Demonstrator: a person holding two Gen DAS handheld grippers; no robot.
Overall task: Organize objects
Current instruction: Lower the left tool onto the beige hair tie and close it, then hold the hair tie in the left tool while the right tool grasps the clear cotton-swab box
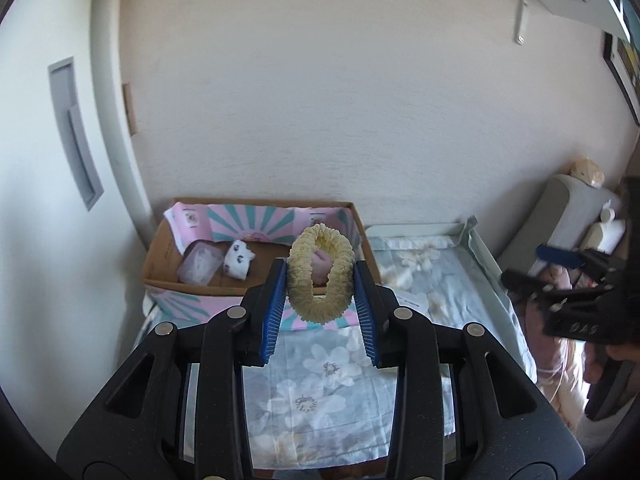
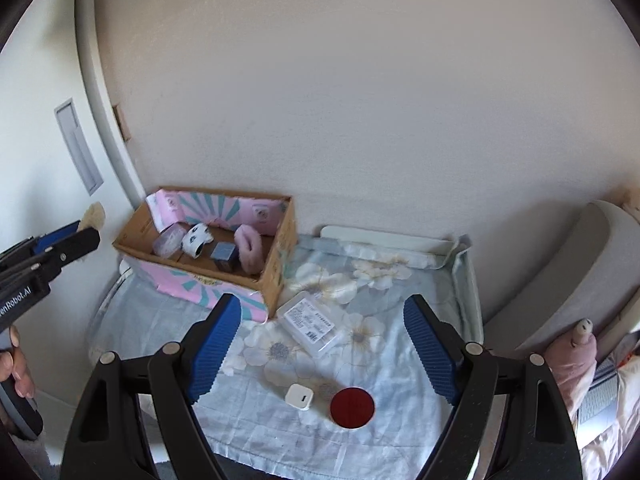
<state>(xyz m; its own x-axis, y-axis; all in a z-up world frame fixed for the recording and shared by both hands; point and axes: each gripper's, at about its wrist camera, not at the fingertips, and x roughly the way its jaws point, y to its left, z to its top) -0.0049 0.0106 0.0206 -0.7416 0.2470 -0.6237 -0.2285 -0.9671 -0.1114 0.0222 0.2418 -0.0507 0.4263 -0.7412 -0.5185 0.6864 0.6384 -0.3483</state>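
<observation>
My left gripper (image 1: 321, 284) is shut on a cream scrunchie (image 1: 308, 276) and holds it upright in the air, in front of the open cardboard box (image 1: 168, 246). The box (image 2: 276, 272) holds a pink scrunchie (image 2: 249, 249), a patterned white roll (image 2: 196, 240), a clear plastic case (image 2: 166, 242) and a small grey box (image 2: 223, 254). My right gripper (image 2: 322, 348) is open and empty above the floral cloth. Below it lie a clear labelled case (image 2: 312, 322), a white charger cube (image 2: 301, 397) and a red round disc (image 2: 352, 407). The left gripper also shows at the left edge of the right wrist view (image 2: 60, 240).
The box and loose items sit on a small table covered with a floral cloth (image 2: 400, 292), against a beige wall. A grey cushioned seat (image 2: 580, 272) with a pink plush toy (image 2: 572, 356) stands to the right. A white door frame (image 2: 104, 120) runs along the left.
</observation>
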